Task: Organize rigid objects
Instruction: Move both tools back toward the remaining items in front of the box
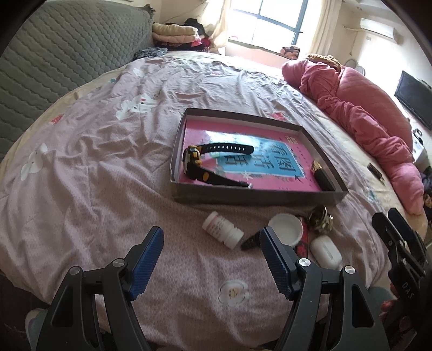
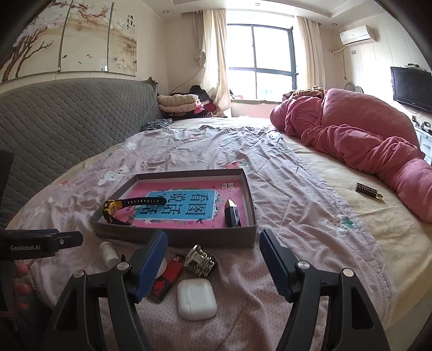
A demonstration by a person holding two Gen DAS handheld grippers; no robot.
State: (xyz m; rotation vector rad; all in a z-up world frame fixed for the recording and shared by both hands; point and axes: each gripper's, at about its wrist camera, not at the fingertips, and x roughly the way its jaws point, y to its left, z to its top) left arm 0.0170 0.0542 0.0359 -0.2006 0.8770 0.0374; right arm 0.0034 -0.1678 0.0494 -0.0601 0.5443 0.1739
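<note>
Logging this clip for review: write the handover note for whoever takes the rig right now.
Left tongs: open, empty.
Right tongs: open, empty, above the earbud case.
Done: wristwatch and dark crystal lie in the box.
Left, on the bedspread before the box: pill bottle, white lid, red lighter, metal fitting, earbud case.

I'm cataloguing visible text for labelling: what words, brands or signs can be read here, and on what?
"GenRobot.AI": on the left tool's body.
"DAS": on the right tool's body.
"看图说话": on the pink book lying in the box.
Pill bottle label: too small to read.
Dark tag on the bed: lettering blurred.
Wall painting calligraphy: unreadable.
</note>
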